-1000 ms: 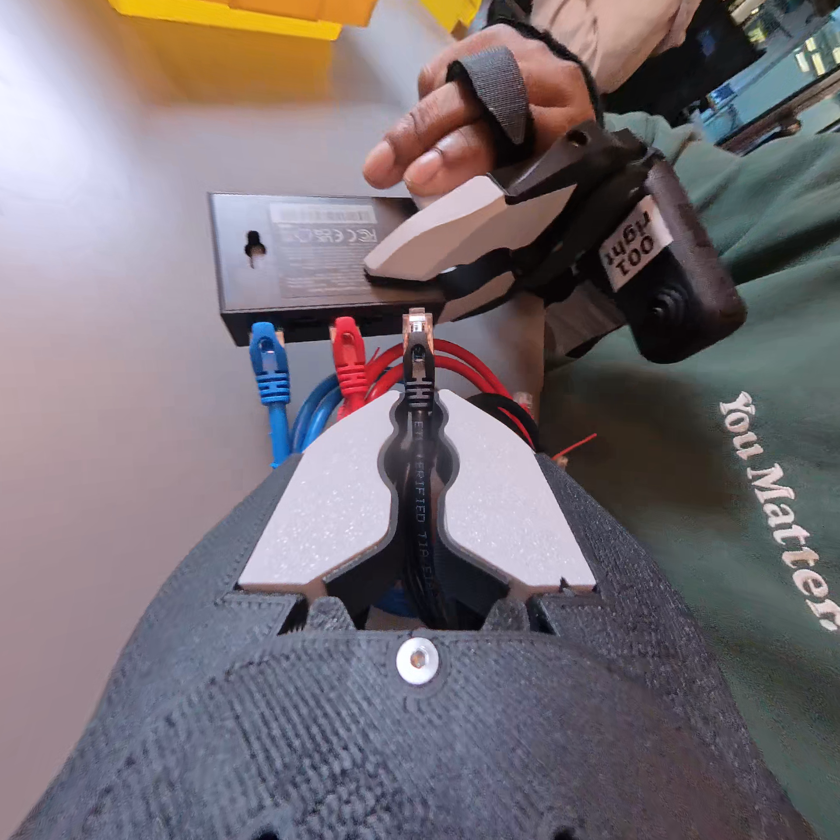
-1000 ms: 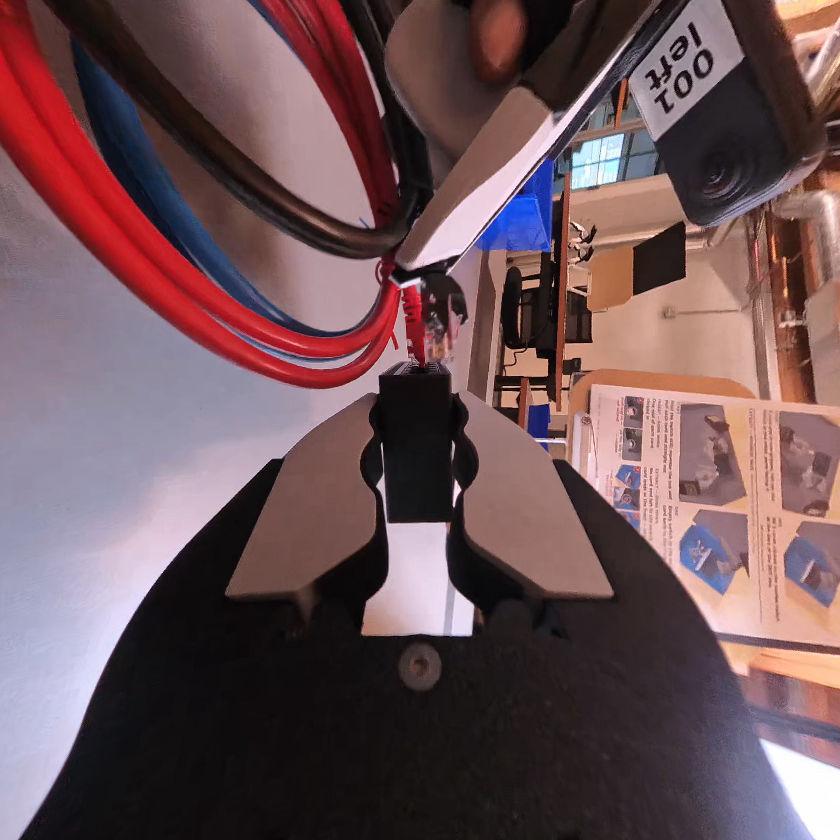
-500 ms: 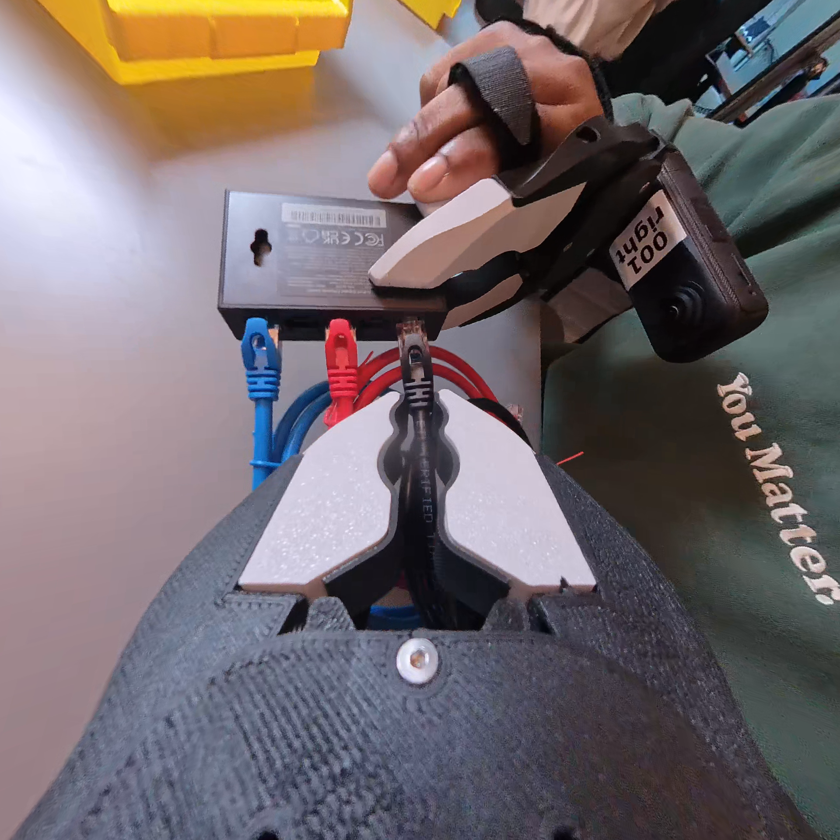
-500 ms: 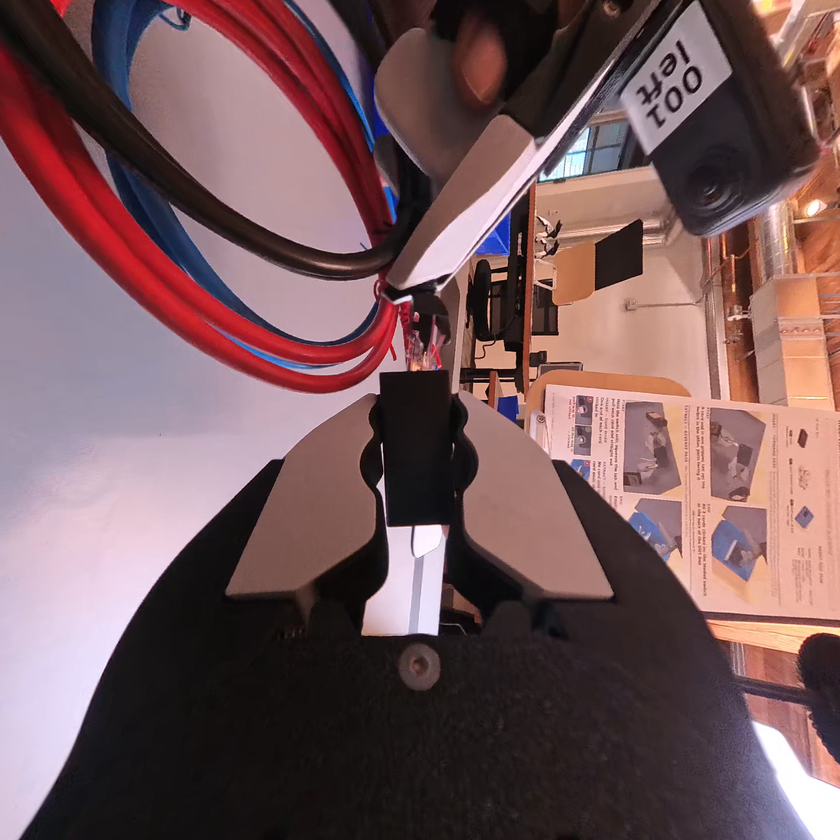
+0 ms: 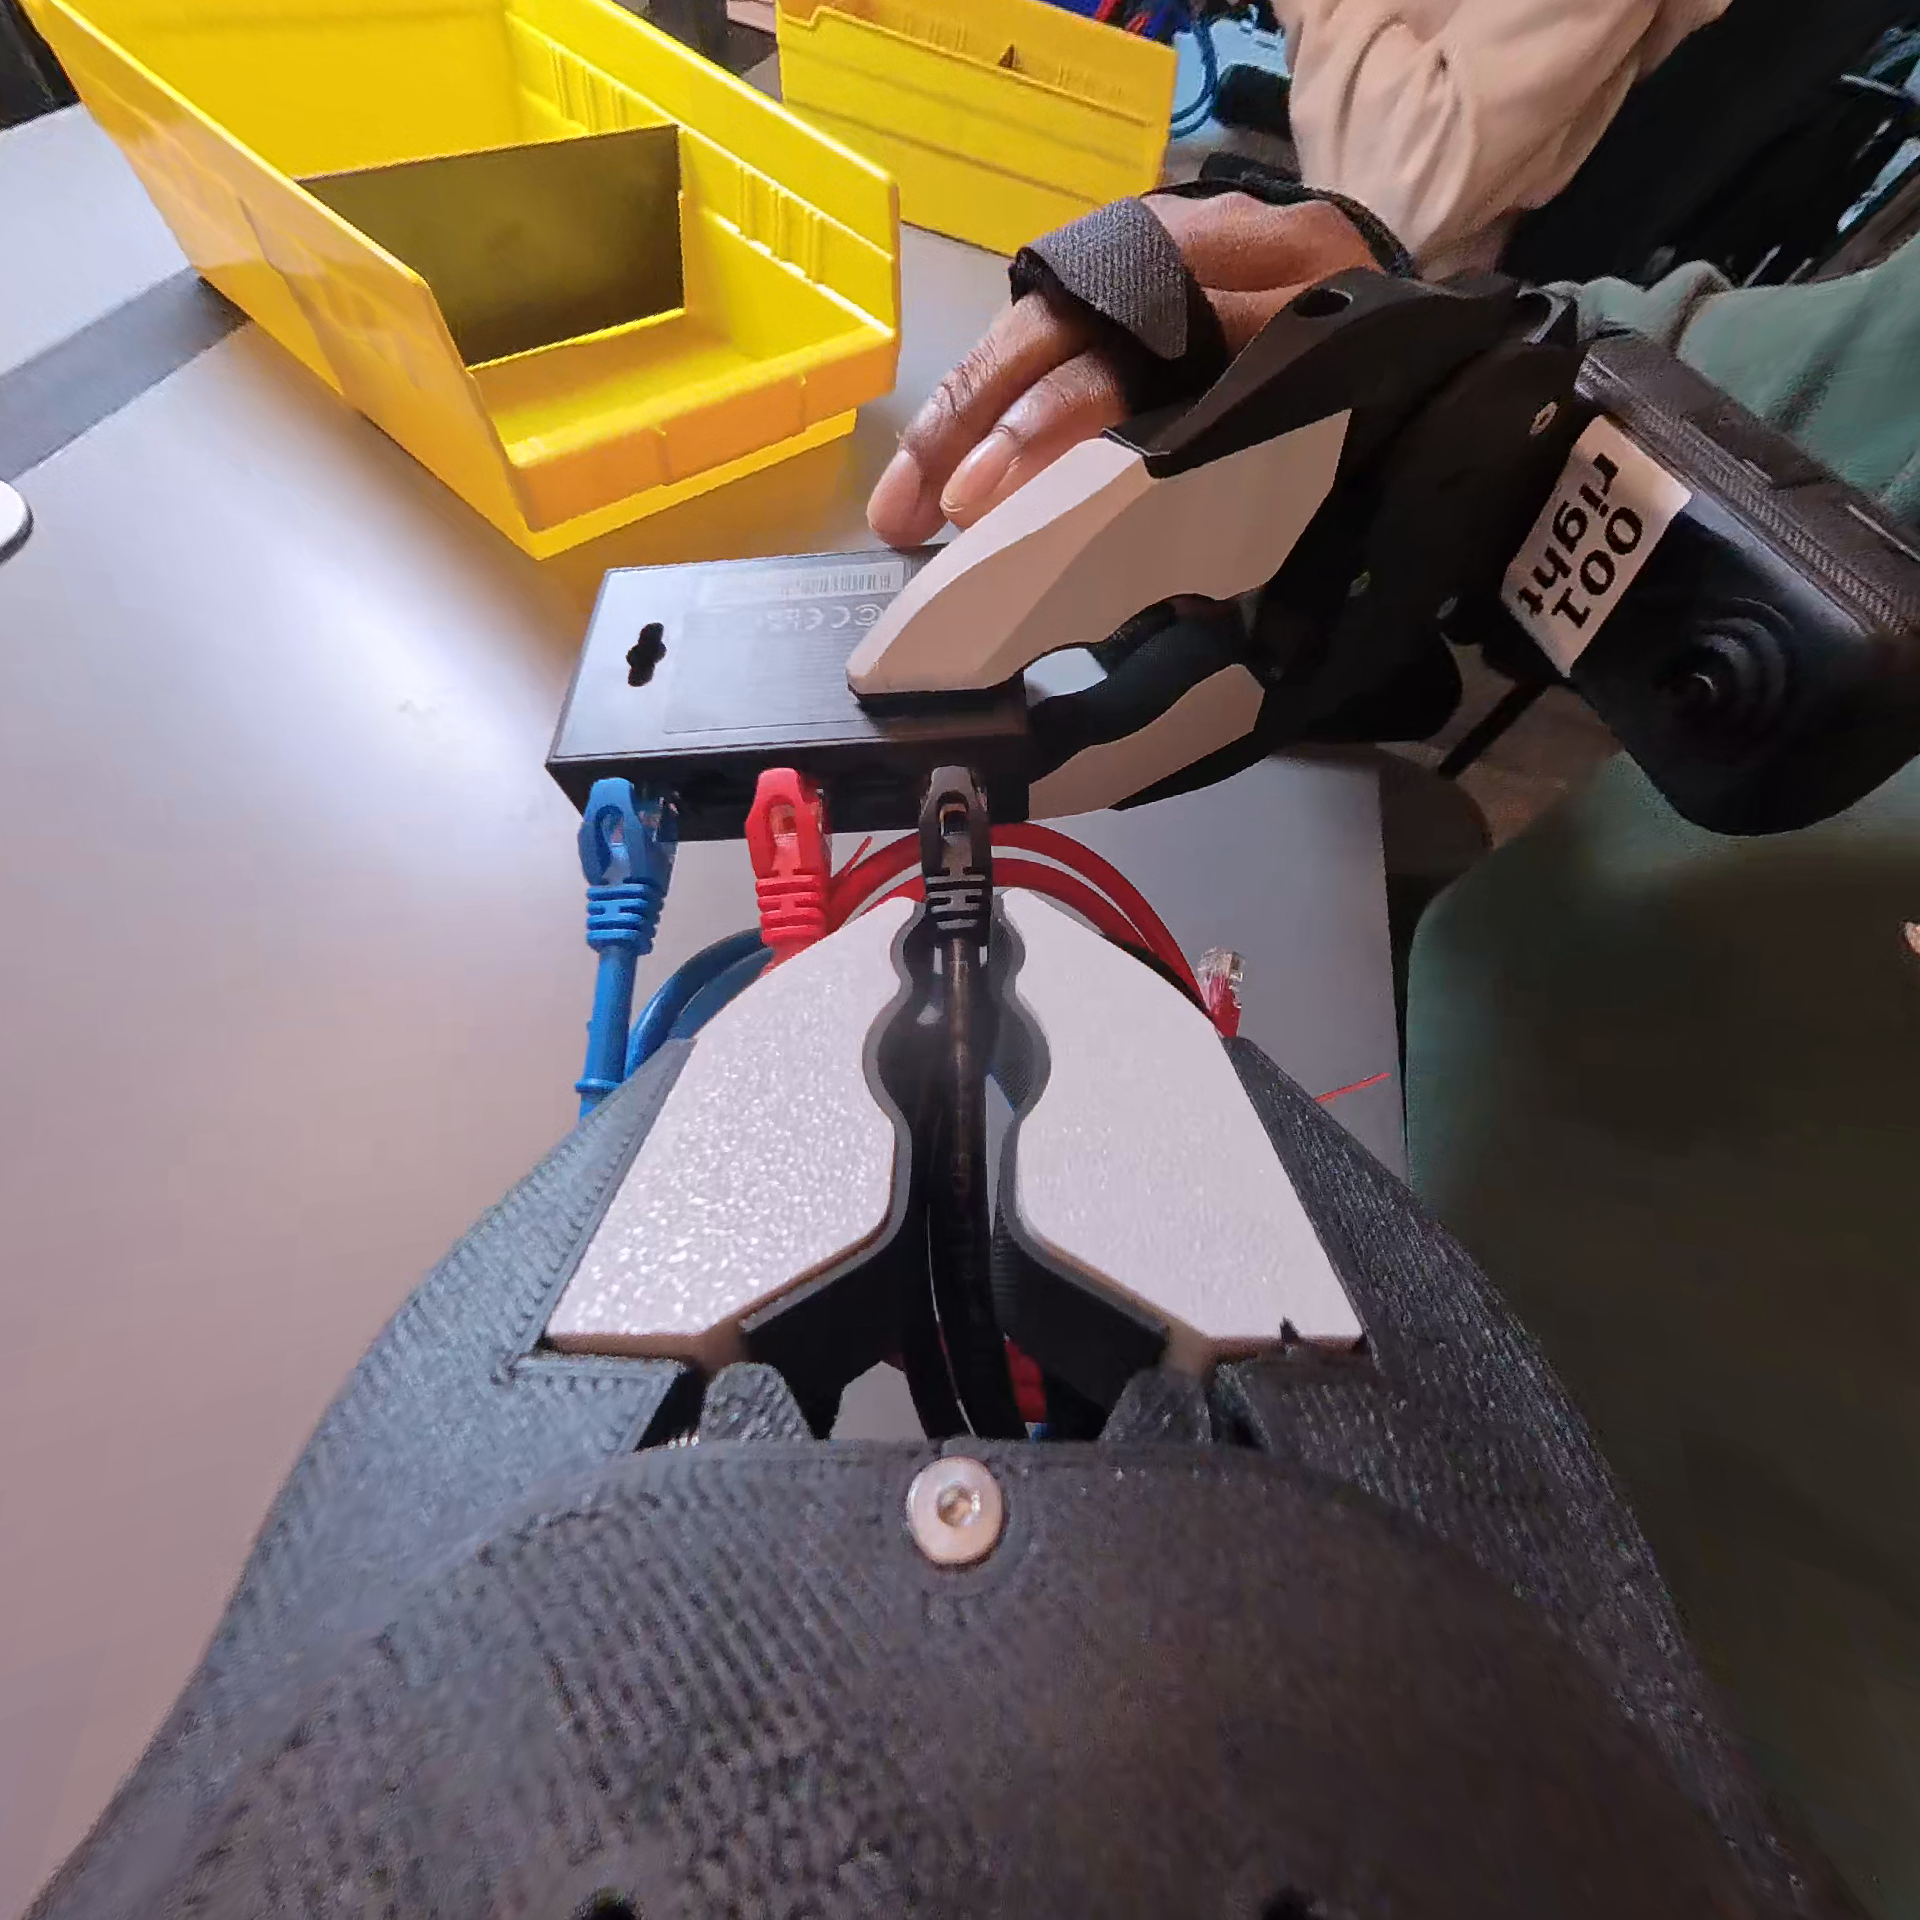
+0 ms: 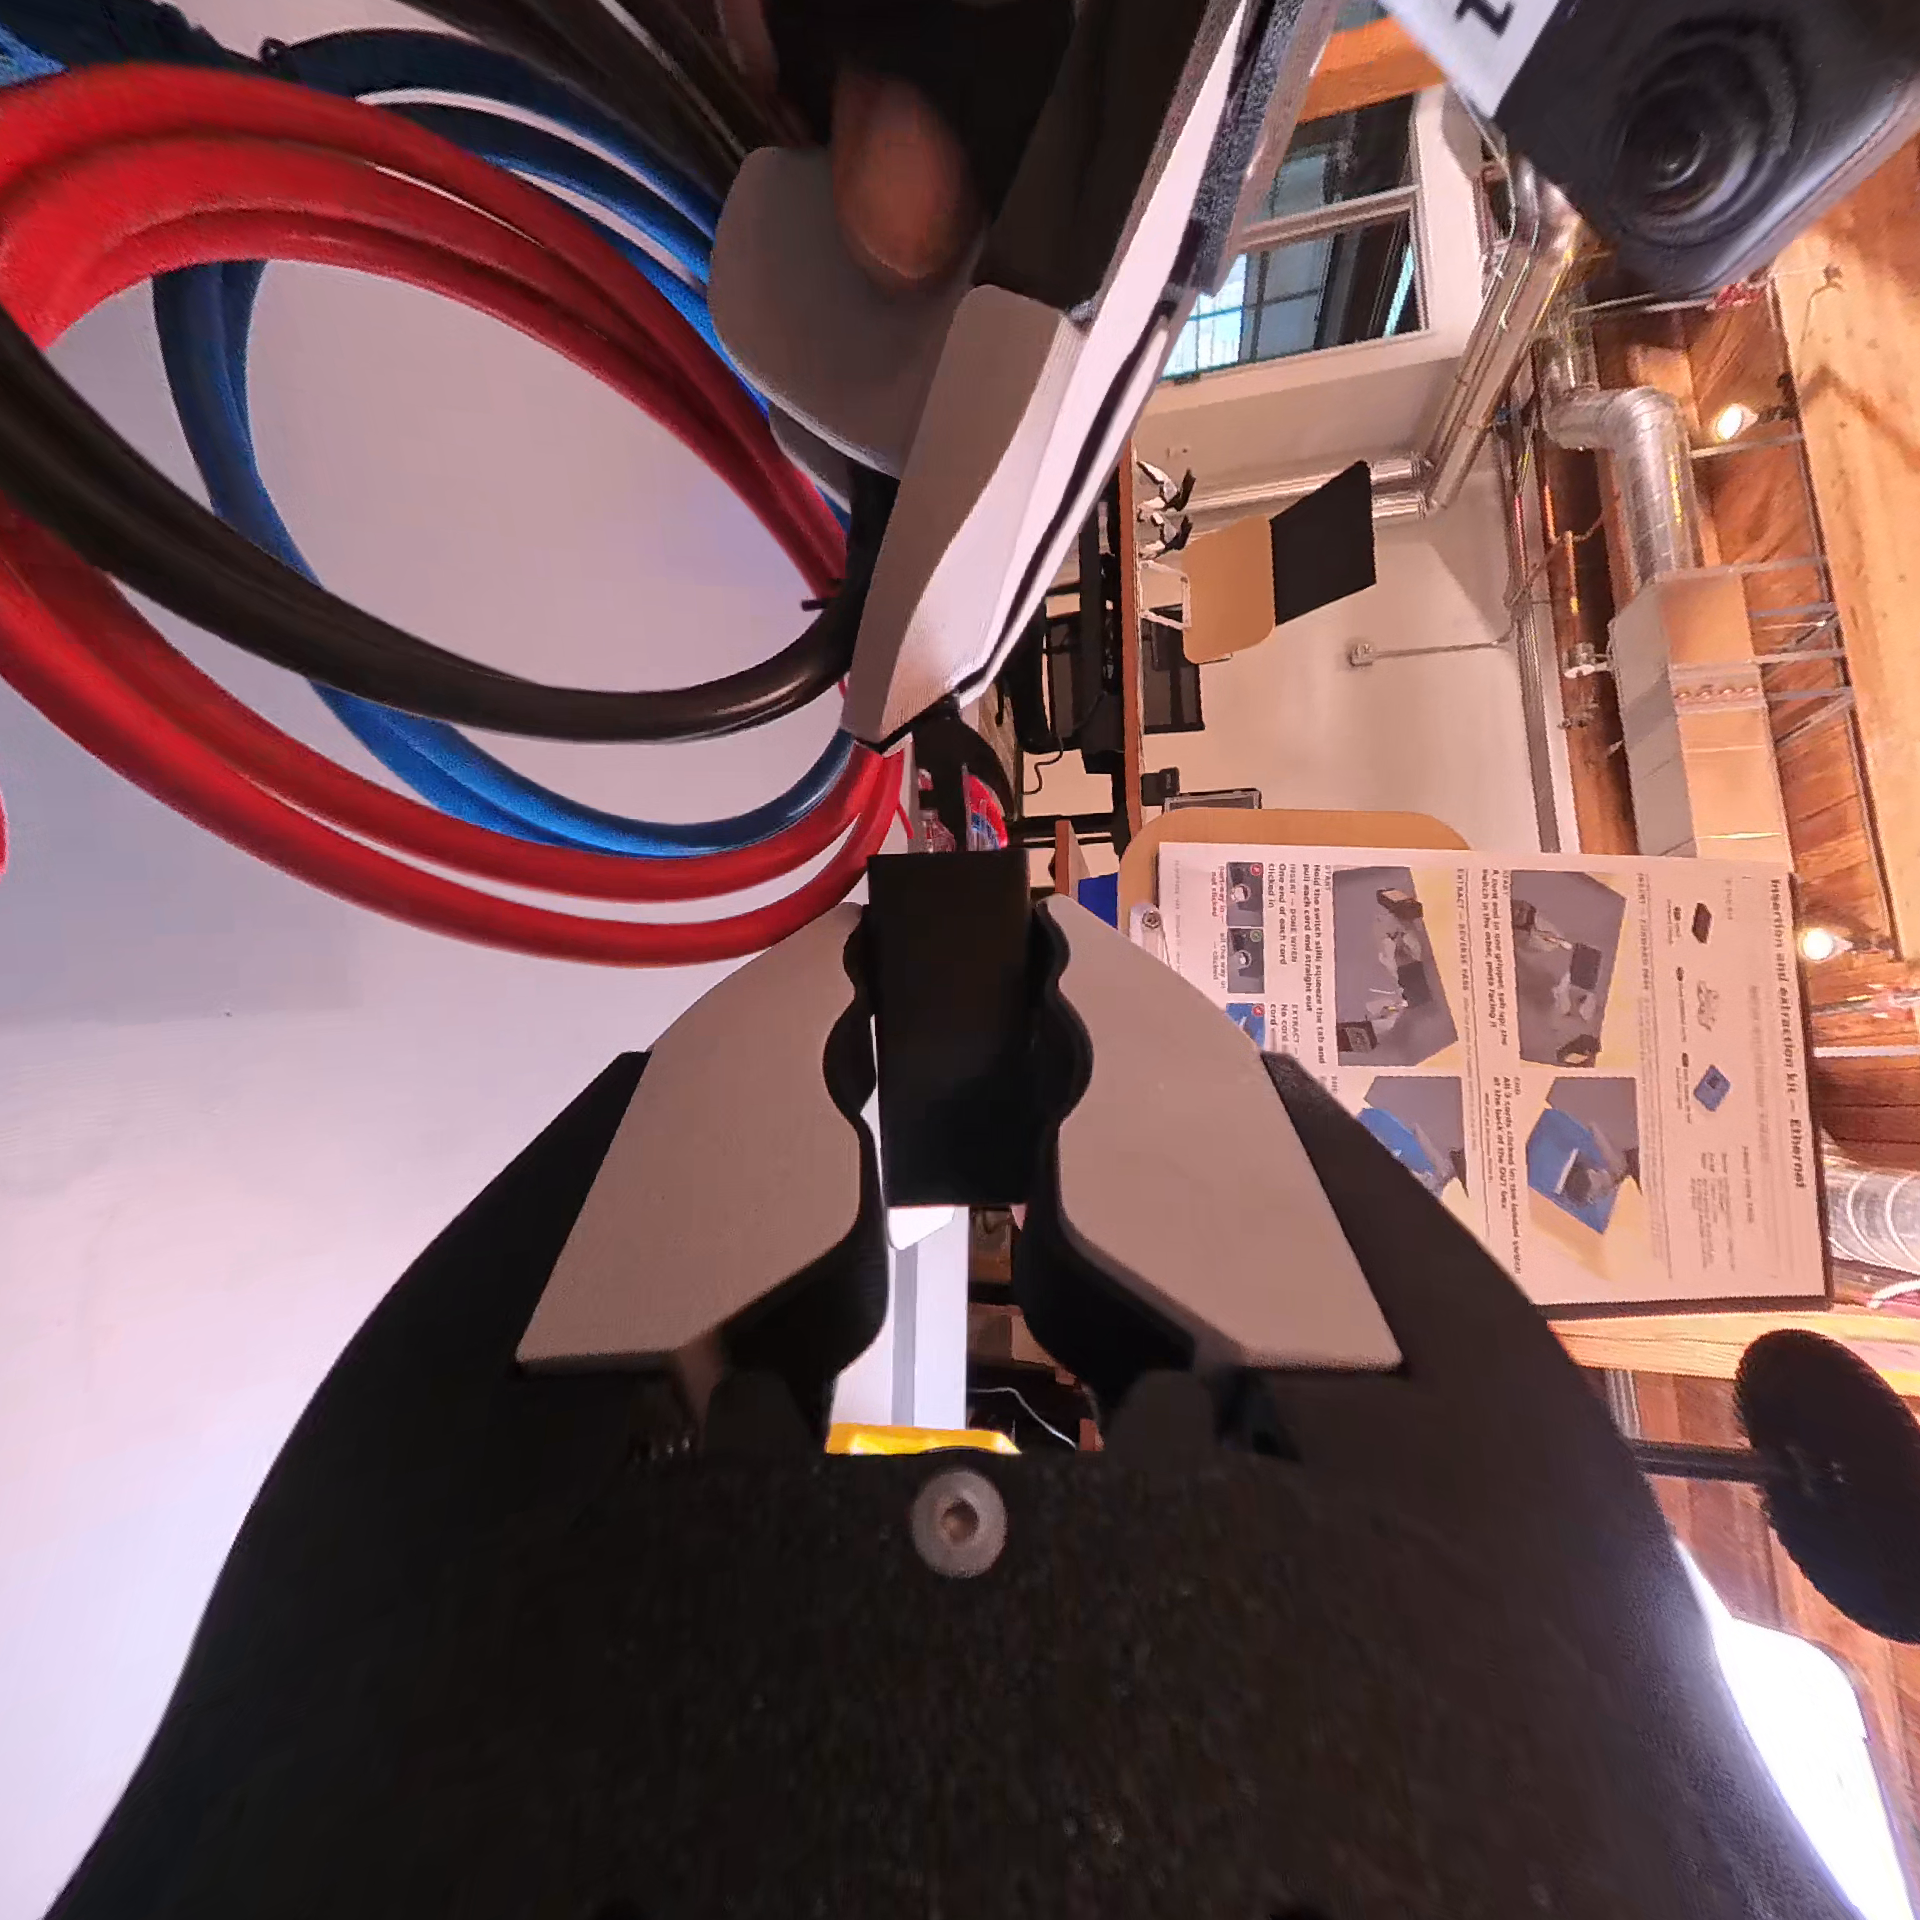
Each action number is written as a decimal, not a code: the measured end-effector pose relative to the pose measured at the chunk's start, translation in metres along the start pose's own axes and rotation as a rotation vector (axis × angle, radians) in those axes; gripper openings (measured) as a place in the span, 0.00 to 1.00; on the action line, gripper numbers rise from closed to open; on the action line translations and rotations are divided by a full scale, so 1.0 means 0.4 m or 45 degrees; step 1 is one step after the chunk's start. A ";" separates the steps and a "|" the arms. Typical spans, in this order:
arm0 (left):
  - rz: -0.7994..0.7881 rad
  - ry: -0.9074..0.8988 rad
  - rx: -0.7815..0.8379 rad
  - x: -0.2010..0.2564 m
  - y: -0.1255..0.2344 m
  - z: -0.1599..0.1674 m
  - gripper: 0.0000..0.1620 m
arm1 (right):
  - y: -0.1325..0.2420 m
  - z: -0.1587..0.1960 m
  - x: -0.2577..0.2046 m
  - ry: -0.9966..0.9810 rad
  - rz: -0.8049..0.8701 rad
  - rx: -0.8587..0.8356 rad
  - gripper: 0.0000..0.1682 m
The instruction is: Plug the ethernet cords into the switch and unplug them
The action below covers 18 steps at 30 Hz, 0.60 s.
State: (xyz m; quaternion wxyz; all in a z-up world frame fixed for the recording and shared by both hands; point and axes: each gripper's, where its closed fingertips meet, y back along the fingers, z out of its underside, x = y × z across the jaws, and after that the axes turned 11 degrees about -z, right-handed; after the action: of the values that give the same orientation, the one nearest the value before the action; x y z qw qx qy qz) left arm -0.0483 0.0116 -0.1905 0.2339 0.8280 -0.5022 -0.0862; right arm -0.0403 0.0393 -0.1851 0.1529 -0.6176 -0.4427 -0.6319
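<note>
A black switch (image 5: 748, 665) lies upside down on the grey table. A blue plug (image 5: 620, 862) and a red plug (image 5: 787, 862) sit in its front ports. My left gripper (image 5: 956, 925) is shut on the black ethernet cord (image 5: 956, 1091); its black plug (image 5: 951, 831) sits in a port at the switch's right end. My right gripper (image 5: 935, 748) is shut on the switch's right end. In the right wrist view my right gripper (image 6: 951, 914) clamps the switch (image 6: 951, 1039), with red (image 6: 416, 831), blue (image 6: 468, 769) and black (image 6: 364, 644) cords looping ahead.
Two yellow bins (image 5: 499, 270) (image 5: 977, 114) stand behind the switch. A loose red plug (image 5: 1218, 982) lies right of my left gripper. A person's green sleeve (image 5: 1662, 1143) fills the right side. An instruction sheet (image 6: 1507, 1070) and chairs show in the right wrist view.
My left gripper has pushed the black plug forward from just short of the switch into its port. The view tilted down, showing the yellow bins. My right gripper kept hold of the switch.
</note>
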 end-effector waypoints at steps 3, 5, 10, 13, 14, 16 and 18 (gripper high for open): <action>-0.026 -0.052 -0.048 -0.004 -0.003 -0.002 0.06 | 0.001 0.004 0.006 0.046 0.001 -0.029 0.15; -0.049 -0.105 -0.077 -0.003 -0.006 -0.004 0.06 | 0.005 0.005 0.007 0.061 -0.003 -0.028 0.15; 0.058 -0.090 -0.166 0.009 -0.019 0.011 0.06 | 0.010 0.003 -0.008 0.157 -0.029 -0.043 0.15; 0.095 -0.066 -0.187 0.010 -0.025 0.006 0.06 | 0.013 0.010 -0.006 0.165 -0.044 -0.059 0.15; 0.093 -0.067 -0.181 0.008 -0.027 0.002 0.06 | 0.014 0.014 -0.002 0.173 -0.041 -0.067 0.15; 0.076 -0.076 -0.159 0.004 -0.030 -0.006 0.06 | 0.016 0.021 0.007 0.185 -0.033 -0.076 0.15; 0.054 -0.070 -0.121 -0.004 -0.033 -0.012 0.06 | 0.014 0.031 0.014 0.184 -0.026 -0.080 0.16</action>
State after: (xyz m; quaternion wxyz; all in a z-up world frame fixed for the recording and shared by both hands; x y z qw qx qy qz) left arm -0.0366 0.0194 -0.1927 0.2610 0.8025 -0.5211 -0.1277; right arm -0.0294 0.0474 -0.1800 0.1586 -0.5703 -0.4168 -0.6898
